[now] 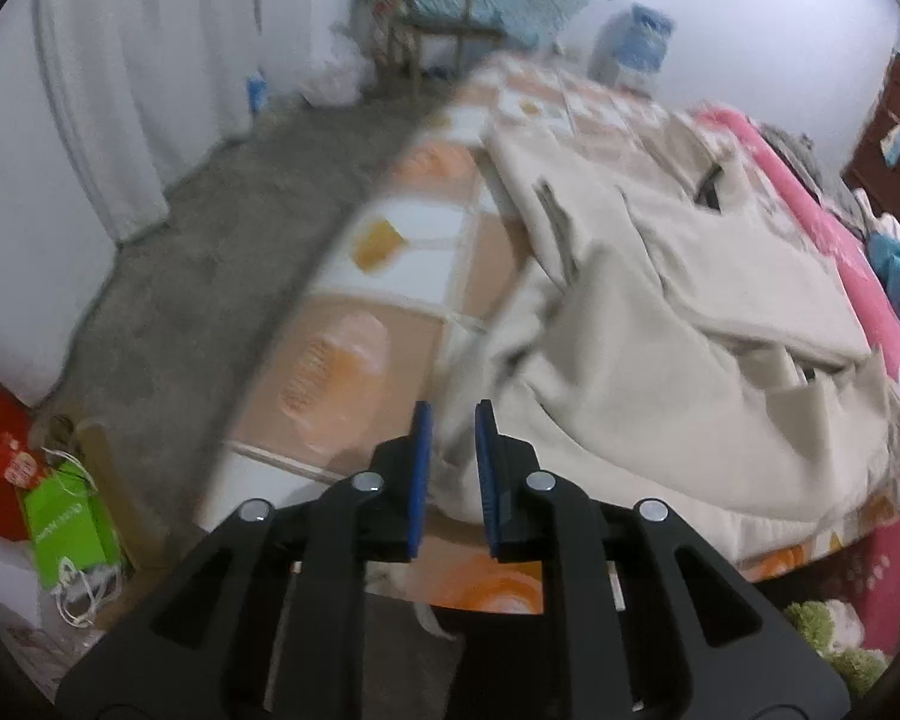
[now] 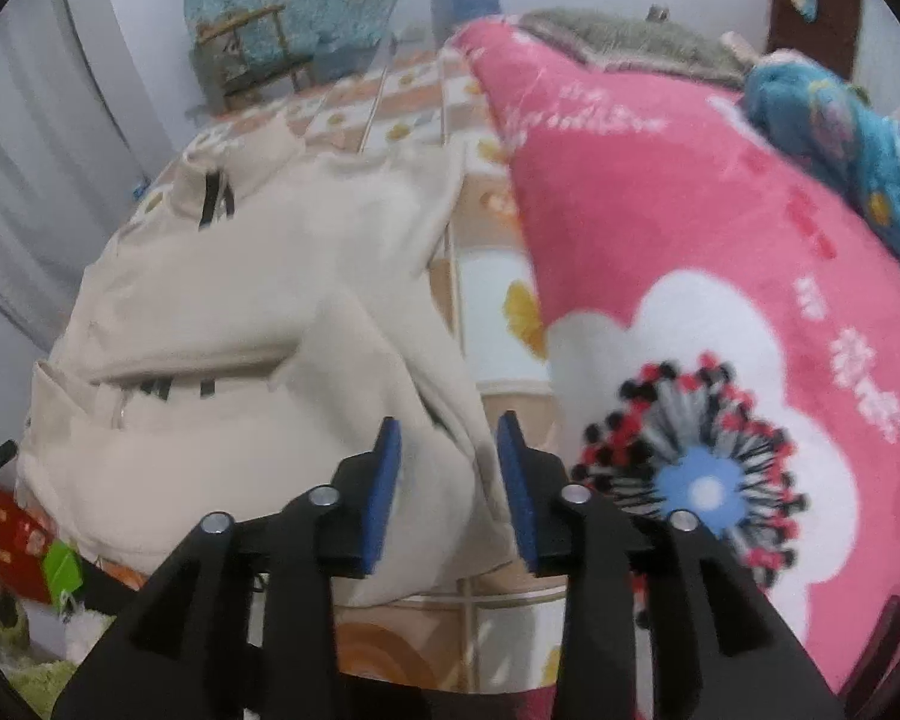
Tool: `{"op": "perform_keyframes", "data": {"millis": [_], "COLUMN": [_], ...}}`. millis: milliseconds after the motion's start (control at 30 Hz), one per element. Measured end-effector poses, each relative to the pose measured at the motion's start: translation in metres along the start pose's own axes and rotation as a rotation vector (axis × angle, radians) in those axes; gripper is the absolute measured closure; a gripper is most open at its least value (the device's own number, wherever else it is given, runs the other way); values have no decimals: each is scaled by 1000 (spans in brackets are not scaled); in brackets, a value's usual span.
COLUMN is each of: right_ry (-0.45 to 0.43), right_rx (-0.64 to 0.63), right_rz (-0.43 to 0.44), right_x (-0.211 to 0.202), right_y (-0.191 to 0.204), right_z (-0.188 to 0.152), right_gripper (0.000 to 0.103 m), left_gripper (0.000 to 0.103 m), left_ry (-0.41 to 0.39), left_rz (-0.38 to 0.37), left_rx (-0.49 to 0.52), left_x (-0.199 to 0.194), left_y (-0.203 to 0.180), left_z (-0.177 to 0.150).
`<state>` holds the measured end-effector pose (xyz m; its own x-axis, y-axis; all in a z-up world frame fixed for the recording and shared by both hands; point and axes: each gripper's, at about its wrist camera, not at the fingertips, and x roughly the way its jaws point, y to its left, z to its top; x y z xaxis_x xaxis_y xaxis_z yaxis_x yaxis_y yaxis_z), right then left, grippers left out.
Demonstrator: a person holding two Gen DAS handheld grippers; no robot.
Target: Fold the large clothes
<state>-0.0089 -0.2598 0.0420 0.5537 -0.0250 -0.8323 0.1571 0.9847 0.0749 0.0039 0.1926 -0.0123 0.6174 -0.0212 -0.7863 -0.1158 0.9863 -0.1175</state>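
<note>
A large cream jacket (image 1: 678, 324) lies partly folded on a bed with an orange-and-white checked sheet (image 1: 402, 240). My left gripper (image 1: 453, 420) sits at the jacket's near-left edge, its blue pads a little apart with cream cloth between them; whether they pinch it is unclear. In the right wrist view the jacket (image 2: 240, 312) fills the left half. My right gripper (image 2: 449, 432) is open over the jacket's near-right corner, the cloth lying between the pads without being pinched.
A pink flowered blanket (image 2: 690, 252) covers the bed's right side, with a blue bundle (image 2: 840, 138) beyond. A wooden chair (image 1: 432, 18) and a water jug (image 1: 633, 42) stand by the far wall. Red and green bags (image 1: 66, 522) lie on the grey floor at left.
</note>
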Motion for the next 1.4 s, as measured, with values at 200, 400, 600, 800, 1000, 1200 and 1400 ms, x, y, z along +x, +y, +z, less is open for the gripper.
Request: {"op": "perform_keyframes", "data": {"millis": [200, 400, 600, 800, 1000, 1200, 1400], "right_ry": [-56, -10, 19, -3, -153, -2, -109], "right_rx": [-77, -276, -178, -106, -43, 60, -18], "right_rz": [88, -32, -82, -10, 42, 38, 26], "right_x": [-17, 23, 56, 44, -1, 55, 14], "right_y": [39, 81, 46, 38, 26, 6, 24], "right_z": [-2, 3, 30, 23, 21, 27, 21], "right_gripper": [54, 53, 56, 97, 97, 92, 54], "left_gripper": [79, 59, 59, 98, 98, 79, 71], "left_ry": [-141, -52, 20, -3, -52, 40, -86], "left_rz": [-97, -6, 63, -68, -141, -64, -132], "left_rx": [55, 299, 300, 289, 130, 52, 78], "left_x": [-37, 6, 53, 41, 4, 41, -2], "left_y": [-17, -79, -80, -79, -44, -29, -39], "left_z": [13, 25, 37, 36, 44, 38, 42]}}
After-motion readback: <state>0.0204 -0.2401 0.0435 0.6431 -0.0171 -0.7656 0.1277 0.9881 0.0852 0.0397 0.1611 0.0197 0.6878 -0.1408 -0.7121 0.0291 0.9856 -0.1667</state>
